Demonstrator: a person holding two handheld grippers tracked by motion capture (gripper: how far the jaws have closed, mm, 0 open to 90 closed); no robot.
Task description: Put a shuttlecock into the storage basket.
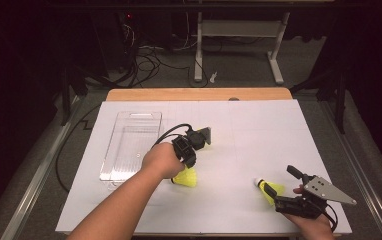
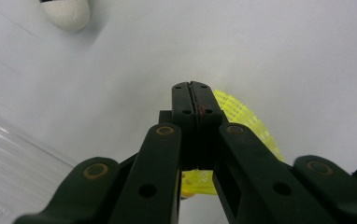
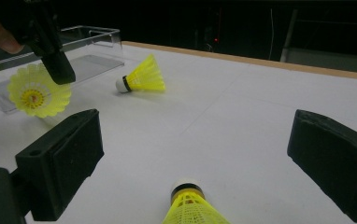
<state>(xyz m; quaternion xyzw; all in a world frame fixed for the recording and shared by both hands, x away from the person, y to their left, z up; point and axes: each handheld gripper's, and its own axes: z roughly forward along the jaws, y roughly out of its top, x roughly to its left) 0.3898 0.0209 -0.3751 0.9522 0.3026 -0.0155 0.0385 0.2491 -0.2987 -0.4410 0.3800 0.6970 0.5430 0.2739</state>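
Shuttlecocks all over my table: going left to right, clear bin [image 1: 129,145] sits at the far left, then my left gripper [image 1: 191,162], jaws pinched tight on the skirt of one shuttle [image 1: 185,177] just beside the bin. A loose shuttle [image 3: 141,76] lies near it on its side. Right gripper [image 1: 284,187] is spread wide open, empty, third shuttle [image 1: 269,190] lying between its jaws, cork pointing away.
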